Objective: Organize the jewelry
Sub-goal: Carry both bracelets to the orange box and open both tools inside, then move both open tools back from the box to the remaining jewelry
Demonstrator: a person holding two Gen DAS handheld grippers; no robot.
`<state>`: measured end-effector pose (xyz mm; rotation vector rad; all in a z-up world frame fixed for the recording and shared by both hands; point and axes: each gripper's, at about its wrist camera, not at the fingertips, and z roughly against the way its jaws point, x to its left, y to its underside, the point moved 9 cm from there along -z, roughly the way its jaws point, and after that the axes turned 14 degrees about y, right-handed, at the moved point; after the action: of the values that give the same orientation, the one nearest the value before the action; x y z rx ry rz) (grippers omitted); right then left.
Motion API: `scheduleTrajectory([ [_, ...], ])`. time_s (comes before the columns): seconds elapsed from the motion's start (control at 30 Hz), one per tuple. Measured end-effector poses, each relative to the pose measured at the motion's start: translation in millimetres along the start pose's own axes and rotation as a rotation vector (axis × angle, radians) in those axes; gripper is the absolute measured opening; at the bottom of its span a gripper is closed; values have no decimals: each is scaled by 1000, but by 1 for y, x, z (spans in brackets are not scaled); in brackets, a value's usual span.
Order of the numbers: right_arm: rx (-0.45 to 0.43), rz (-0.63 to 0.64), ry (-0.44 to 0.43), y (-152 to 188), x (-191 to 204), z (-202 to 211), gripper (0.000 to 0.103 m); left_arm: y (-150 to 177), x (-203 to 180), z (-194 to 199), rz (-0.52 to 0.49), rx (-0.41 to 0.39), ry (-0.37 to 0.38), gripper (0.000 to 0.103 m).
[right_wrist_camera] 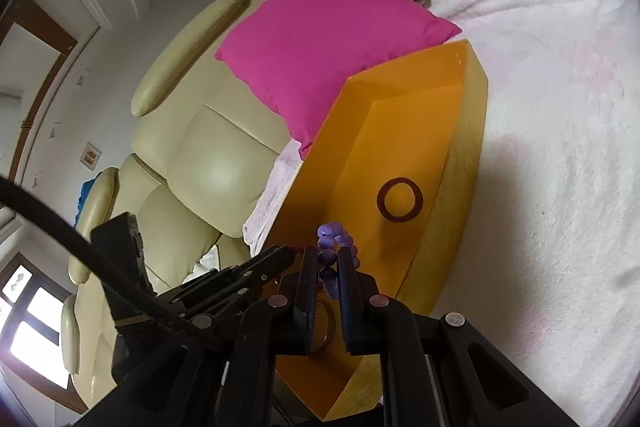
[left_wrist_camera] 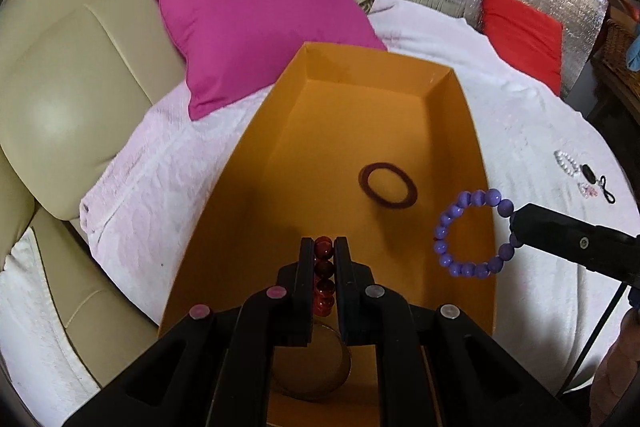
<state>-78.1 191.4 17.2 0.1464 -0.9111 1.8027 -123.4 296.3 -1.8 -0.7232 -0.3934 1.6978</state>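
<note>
Both bracelets hover over the orange box, and the left is better placed.
Left gripper pinches the red bead bracelet directly above the floor; right gripper clamps the purple bead bracelet at the right wall, needing a leftward shift.

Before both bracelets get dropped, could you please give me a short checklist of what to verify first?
1. Left gripper shut on the red bead bracelet: ok.
2. Right gripper shut on the purple bead bracelet: ok.
3. Red bracelet above the orange box floor: ok.
4. Purple bracelet inside the box outline: cannot tell; in the left wrist view it hangs about at the right wall.
5. Landing spots free of the brown ring and the gold bangle: cannot tell.
6. Loose pieces left on the white cover: not ok.
</note>
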Motion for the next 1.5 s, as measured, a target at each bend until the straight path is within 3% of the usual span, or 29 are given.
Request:
scheduleTrajectory([
  [0.53, 24, -4, 61, 2, -9, -17, 14, 8, 9, -18, 15, 50, -29, 12],
  [0.63, 14, -8, 68, 0, -12, -15, 14, 5, 8, -14, 8, 42, -35, 25],
  [0.7, 11, -12, 68, -2, -14, -13, 14, 1, 4, -9, -4, 26, -43, 46],
  [0.8, 4, -27, 69, -5, -19, -7, 14, -5, -2, -2, -24, -3, -57, 58],
  [1.2, -50, -124, 109, -21, -65, 29, 14, -26, -73, 14, -152, -60, -6, 65],
  [1.5, -116, -212, 165, -29, -117, 69, 16, -30, -132, 5, -226, -46, 51, 66],
])
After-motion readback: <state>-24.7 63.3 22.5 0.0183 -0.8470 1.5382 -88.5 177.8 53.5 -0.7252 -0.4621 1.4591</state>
